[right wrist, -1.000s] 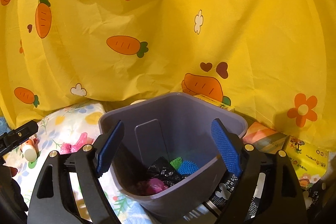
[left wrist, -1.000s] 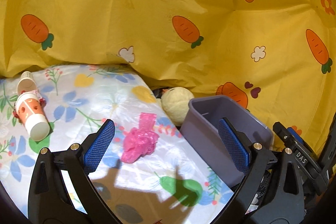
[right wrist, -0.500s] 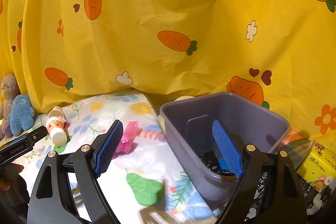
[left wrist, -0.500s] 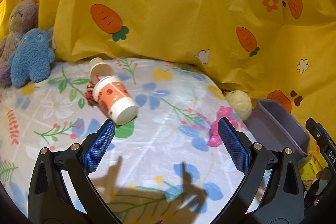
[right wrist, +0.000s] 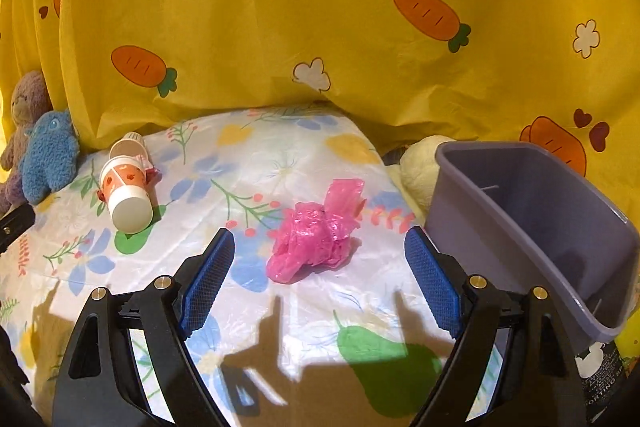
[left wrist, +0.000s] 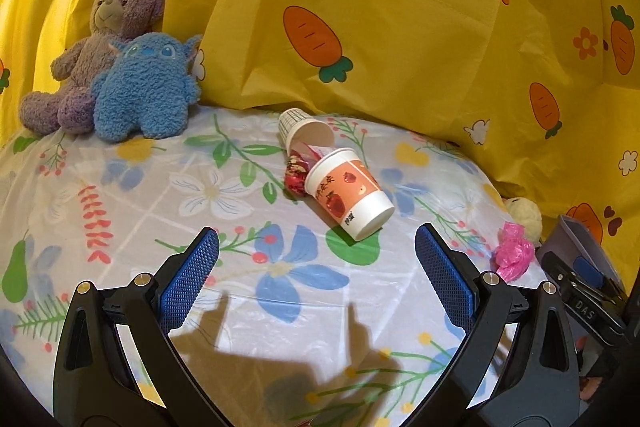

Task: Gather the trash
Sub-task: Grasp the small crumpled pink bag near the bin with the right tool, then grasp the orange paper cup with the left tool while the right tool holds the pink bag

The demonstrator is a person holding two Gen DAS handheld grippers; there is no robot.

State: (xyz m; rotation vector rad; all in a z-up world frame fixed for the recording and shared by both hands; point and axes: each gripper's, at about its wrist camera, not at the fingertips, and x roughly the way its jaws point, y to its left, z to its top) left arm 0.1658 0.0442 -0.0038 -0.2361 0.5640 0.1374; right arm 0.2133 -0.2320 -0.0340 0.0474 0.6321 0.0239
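1. Fingers of right gripper spread wide, empty, above crumpled pink plastic bag on floral-covered desk.
2. Fingers of left gripper released, empty, short of toppled orange-and-white paper cup.
3. Grey plastic bin right of bag.

Tabletop: it carries everything I see, with the curtain hanging behind it.
Plush toys: far left corner, one bear behind the other toy, both against the curtain.
Cups: two lying on their sides, one behind the other, a wrapper between them; ahead of my left tongs.
Bag: crumpled, right of the cups, just ahead of my right tongs, between their open fingers.
Bin: right of the bag, at the tabletop's right edge.
Soft ball: behind the bin's left corner, touching it.
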